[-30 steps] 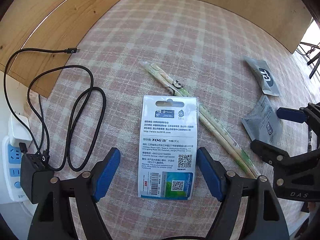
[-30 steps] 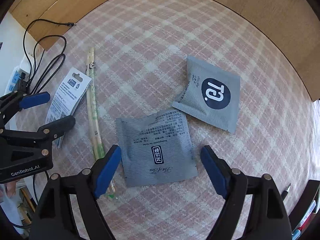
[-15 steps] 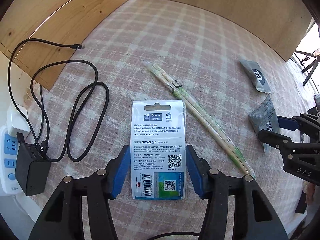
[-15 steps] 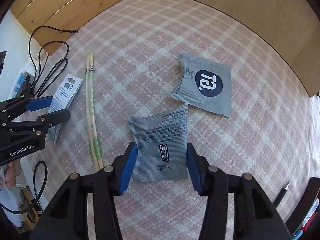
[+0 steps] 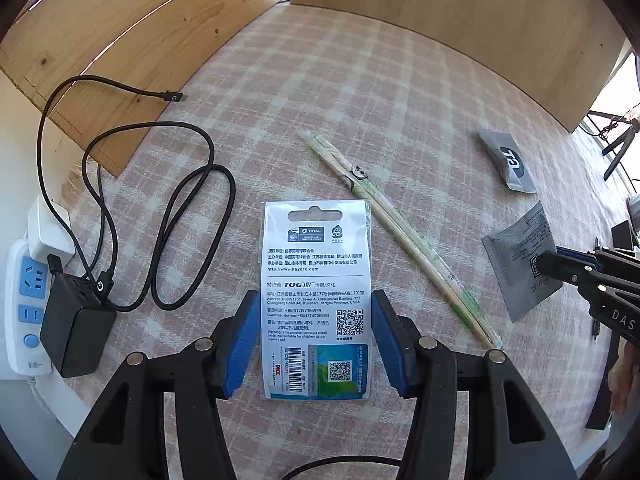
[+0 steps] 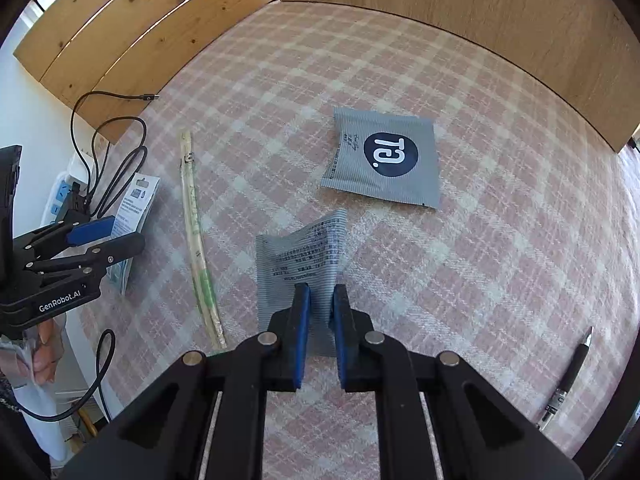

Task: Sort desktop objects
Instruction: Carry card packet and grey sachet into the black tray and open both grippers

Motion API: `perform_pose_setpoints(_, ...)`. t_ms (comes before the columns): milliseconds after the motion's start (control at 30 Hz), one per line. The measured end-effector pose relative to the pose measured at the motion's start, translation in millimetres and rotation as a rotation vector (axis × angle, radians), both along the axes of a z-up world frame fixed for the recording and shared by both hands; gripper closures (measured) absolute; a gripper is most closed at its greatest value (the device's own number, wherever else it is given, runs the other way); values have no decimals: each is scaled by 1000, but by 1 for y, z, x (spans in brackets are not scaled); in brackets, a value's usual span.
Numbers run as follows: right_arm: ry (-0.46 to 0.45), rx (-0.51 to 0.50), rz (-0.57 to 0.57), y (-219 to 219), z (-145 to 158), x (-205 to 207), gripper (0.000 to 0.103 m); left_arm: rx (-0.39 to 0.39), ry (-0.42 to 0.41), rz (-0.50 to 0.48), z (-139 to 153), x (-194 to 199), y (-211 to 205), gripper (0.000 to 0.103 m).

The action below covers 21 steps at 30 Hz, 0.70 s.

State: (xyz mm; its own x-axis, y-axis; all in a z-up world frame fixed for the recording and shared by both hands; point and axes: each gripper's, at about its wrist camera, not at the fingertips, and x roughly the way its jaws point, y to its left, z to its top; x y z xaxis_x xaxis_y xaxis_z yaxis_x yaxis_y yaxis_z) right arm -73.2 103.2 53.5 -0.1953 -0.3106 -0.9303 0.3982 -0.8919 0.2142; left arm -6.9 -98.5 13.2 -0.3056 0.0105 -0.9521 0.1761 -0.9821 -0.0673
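Note:
My left gripper [image 5: 316, 316] is shut on a white printed product card [image 5: 316, 280], its blue pads pressing the card's two long edges on the checked tablecloth. My right gripper [image 6: 319, 300] is shut on a grey striped sachet [image 6: 304, 256], which buckles upward between the pads. A second grey sachet with a dark round logo [image 6: 386, 158] lies flat beyond it. Wrapped chopsticks [image 5: 396, 236] lie diagonally between the card and the sachets. In the right wrist view the left gripper [image 6: 100, 236] and the card [image 6: 134, 204] show at the left.
A black cable [image 5: 160, 200] loops at the left, running to a black charger [image 5: 76, 332] in a white power strip [image 5: 24, 300]. A black pen [image 6: 568, 380] lies at the right. Wooden boards [image 5: 440, 12] wall the table's far side.
Both grippers have closed: the left onto the card's edges, the right onto the grey sachet, which now crumples up between its pads.

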Motion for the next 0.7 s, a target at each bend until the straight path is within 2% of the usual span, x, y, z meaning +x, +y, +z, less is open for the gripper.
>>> perform_pose_setpoints(67, 15, -20, -10, 40, 22, 8, 94, 2, 15, -8, 15, 4, 0, 51)
perform_pose_setpoints(233, 86, -28, -46, 54, 44, 24, 96, 0, 51, -48, 33, 1, 17, 51)
perform_pose_setpoints(333, 109, -62, -105, 66, 57, 27, 96, 13, 63, -89, 47, -4, 45, 51)
perform_pose_setpoints(433, 137, -81, -180, 87, 65, 30, 96, 19, 81, -157, 58, -13, 74, 51)
perform_pose_setpoints(500, 152, -93, -237, 105, 71, 34, 96, 24, 93, -217, 80, -26, 84, 51)
perform_pose_setpoints(700, 198, -107, -425, 173, 80, 61, 96, 66, 120, -391, 107, -44, 171, 51)
